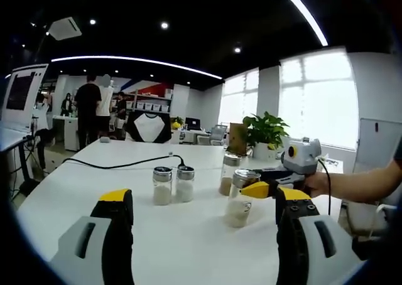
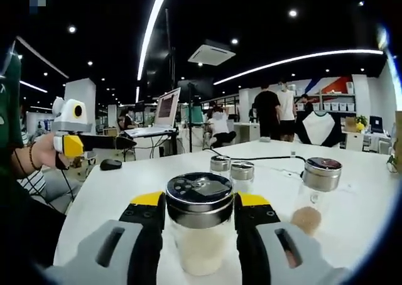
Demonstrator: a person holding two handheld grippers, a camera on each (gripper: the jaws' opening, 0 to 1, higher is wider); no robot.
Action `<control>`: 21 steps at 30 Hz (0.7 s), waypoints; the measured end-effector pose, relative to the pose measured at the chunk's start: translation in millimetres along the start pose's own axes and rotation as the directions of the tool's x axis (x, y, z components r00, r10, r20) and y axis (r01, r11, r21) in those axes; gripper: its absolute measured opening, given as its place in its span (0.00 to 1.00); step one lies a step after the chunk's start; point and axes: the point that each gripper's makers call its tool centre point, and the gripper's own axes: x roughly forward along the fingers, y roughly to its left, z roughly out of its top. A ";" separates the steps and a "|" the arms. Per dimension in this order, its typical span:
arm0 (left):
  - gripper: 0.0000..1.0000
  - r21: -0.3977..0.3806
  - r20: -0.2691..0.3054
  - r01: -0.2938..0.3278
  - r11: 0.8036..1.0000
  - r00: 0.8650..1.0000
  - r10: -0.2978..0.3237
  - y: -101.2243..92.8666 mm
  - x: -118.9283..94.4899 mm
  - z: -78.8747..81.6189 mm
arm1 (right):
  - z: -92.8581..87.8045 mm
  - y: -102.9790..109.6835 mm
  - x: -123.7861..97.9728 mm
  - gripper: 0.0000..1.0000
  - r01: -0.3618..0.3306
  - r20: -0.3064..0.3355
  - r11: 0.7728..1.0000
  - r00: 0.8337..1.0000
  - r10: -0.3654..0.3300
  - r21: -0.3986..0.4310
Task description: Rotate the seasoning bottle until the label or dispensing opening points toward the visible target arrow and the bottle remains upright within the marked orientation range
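Four lidded jars stand on the white table, and the seasoning bottle is the one nearest the right gripper. In the right gripper view its jaws are pressed against both sides of the bottle just under its dark metal lid, clamped on it; the bottle stands upright with pale powder filling its lower half. Beyond the bottle, farther across the table, sit two small shakers side by side, and to the bottle's right stands a taller jar with brownish contents. A black cable runs over the table behind the shakers.

In the left gripper view the left gripper has its jaws wide apart and grips nothing. The bottle appears between them in the distance, held by the right gripper coming in from the right. Left of the bottle stand the two shakers. Behind the bottle is the taller jar.
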 end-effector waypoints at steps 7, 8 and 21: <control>0.99 -0.006 -0.001 0.002 1.000 1.000 -0.002 -1.4 0.3 -2.2 | -5.8 3.7 3.1 0.50 0.037 -0.056 0.998 0.998 -0.040 -0.040; 0.99 -0.009 0.000 0.002 1.000 1.000 -0.002 -1.5 0.5 -2.7 | -7.4 1.6 3.6 0.51 0.063 -0.061 0.996 0.996 -0.068 -0.068; 0.99 -0.029 -0.008 0.009 1.000 1.000 -0.009 -2.1 1.2 -7.2 | -10.4 -9.1 0.1 0.56 0.348 -0.061 0.934 0.934 -0.353 -0.083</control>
